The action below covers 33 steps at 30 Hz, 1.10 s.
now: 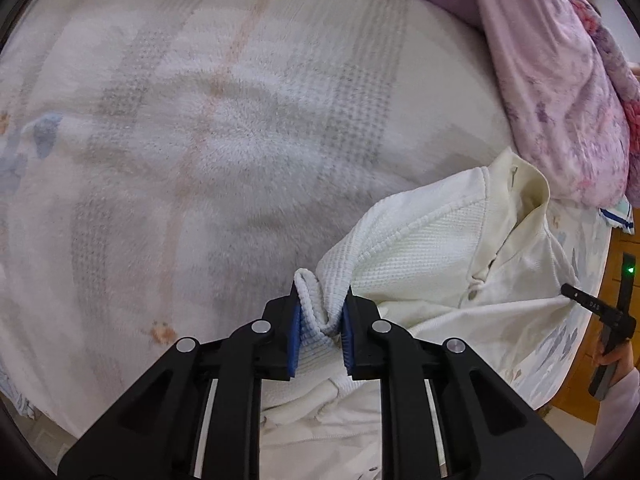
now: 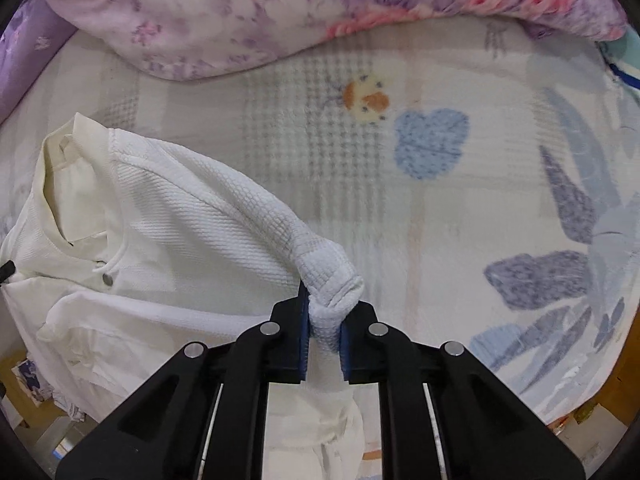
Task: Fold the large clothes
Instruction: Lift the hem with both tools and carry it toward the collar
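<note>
A white waffle-knit jacket (image 1: 432, 240) with a cream collar and snap buttons lies over the bed's near edge. My left gripper (image 1: 321, 322) is shut on a bunched fold of its sleeve or shoulder. In the right wrist view the same jacket (image 2: 160, 208) stretches to the left, and my right gripper (image 2: 325, 330) is shut on a bunched sleeve end. The right gripper also shows at the right edge of the left wrist view (image 1: 600, 312), touching the jacket's far side. The jacket's lower part hangs below both grippers, off the bed.
The bed is covered by a fluffy pale blanket (image 1: 224, 128) with plaid and flower prints (image 2: 432, 140). A pink and purple floral quilt (image 2: 280, 12) is heaped along the back, also in the left wrist view (image 1: 560, 92). A wooden floor (image 2: 24, 392) lies below the bed edge.
</note>
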Tool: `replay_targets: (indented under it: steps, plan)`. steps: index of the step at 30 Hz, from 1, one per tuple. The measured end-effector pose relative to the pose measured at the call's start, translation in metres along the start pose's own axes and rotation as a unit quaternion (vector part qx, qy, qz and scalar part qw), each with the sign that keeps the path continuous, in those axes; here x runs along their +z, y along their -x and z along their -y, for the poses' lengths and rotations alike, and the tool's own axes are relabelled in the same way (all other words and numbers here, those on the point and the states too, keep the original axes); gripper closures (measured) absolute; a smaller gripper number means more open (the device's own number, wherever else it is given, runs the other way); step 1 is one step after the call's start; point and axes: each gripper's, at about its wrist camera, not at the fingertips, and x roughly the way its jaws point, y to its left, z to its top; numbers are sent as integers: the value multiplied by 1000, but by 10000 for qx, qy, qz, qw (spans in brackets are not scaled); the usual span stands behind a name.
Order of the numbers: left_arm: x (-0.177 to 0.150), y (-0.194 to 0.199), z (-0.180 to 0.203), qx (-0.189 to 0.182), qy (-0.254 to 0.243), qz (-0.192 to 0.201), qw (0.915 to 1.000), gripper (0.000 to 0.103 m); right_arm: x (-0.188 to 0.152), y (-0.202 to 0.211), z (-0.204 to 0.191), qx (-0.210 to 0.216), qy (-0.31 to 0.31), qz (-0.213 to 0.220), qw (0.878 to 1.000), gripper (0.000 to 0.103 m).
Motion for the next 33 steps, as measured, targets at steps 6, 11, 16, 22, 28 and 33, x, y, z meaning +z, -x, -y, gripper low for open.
replay_targets:
  steps: [6, 11, 16, 22, 28, 33]
  plan:
    - [-21, 27, 11, 22, -109, 227, 9997, 87, -18, 34, -13, -150, 61, 294, 9994, 93]
    - [-50, 46, 27, 140, -288, 432, 9986, 87, -67, 56, -34, -29, -30, 663, 9978, 93]
    - [-96, 78, 39, 231, -809, 802, 9932, 87, -126, 86, -41, -1, 226, 1091, 9938, 93]
    - [-161, 108, 45, 465, -1332, 1113, 9837, 87, -205, 116, -43, -12, 495, 1636, 9853, 93]
    - [-230, 115, 28, 429, -1587, 1182, 9793, 87, -288, 118, -48, -323, 884, 2038, 9745, 93]
    - [-289, 103, 10, 522, -1712, 975, 9790, 87, -349, 91, -41, -308, 849, 1832, 9789, 93]
